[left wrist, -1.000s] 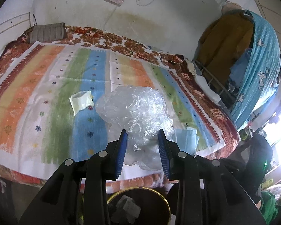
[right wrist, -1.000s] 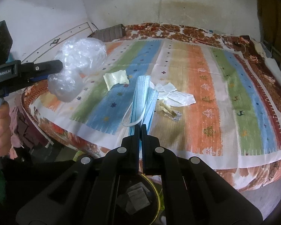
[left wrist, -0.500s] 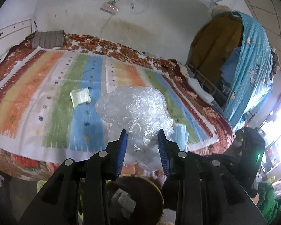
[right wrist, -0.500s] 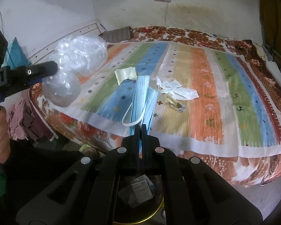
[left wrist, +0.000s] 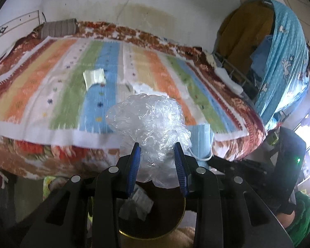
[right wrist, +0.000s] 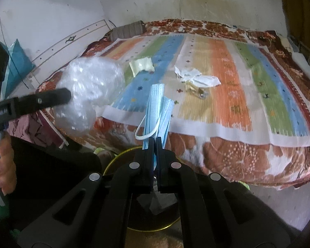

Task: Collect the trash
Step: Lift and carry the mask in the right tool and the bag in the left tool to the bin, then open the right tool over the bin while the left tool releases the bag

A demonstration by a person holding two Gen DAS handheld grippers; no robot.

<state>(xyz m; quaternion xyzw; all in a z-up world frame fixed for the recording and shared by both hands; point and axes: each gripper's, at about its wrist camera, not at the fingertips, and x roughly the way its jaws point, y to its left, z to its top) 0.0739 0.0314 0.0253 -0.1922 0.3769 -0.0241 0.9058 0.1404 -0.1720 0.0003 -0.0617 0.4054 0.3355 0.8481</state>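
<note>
The left gripper is pinching a crinkled, translucent plastic bag, billowing into a puffy ball. The right gripper is clamping a pleated, pale-blue face mask, its white ear loop dangling.

Both grippers' fingers clamped, angled downward

Home bedroom — striped bedspread, pillow, hung clothes.

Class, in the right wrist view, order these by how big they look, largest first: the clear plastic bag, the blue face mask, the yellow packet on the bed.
1. Clear plastic bag
2. Blue face mask
3. Yellow packet

The bag and mask are nearer the camera than the packet, so true sizes are unsure.
</note>
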